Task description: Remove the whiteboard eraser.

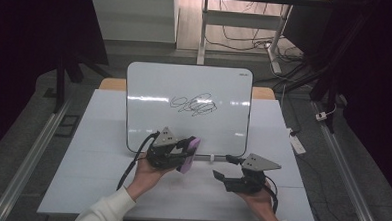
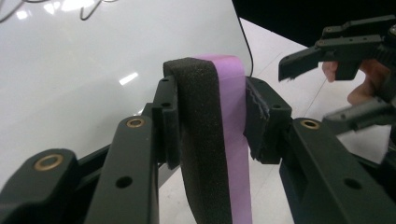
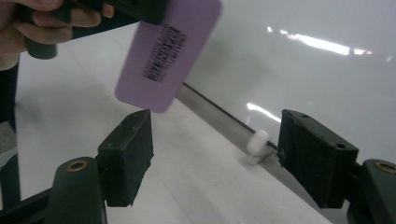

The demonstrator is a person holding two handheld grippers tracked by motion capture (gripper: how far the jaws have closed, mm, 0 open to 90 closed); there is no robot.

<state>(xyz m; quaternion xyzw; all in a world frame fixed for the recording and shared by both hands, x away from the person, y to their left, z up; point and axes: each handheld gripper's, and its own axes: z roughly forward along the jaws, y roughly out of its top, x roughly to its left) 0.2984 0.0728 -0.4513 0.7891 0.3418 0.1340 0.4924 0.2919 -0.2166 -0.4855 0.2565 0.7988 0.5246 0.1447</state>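
Observation:
A whiteboard [image 1: 149,103] stands propped on the table, with a black scribble [image 1: 194,104] near its middle. My left gripper [image 1: 189,149] is shut on a purple eraser [image 1: 190,155] in front of the board's lower edge. In the left gripper view the eraser [image 2: 233,116] shows a black foam side [image 2: 201,140], pinched between both pads. My right gripper [image 1: 220,176] is open to the right of it, low over the table, nothing between its fingers [image 3: 128,154]. Its view shows the eraser's purple back [image 3: 168,51] with black print, and the board's lower frame [image 3: 219,116].
A small white foot [image 3: 257,144] props the whiteboard's lower edge, close to my right gripper's far pad. The white table [image 1: 87,151] has bare room on both sides of the board. Cables and desk legs lie on the floor beyond.

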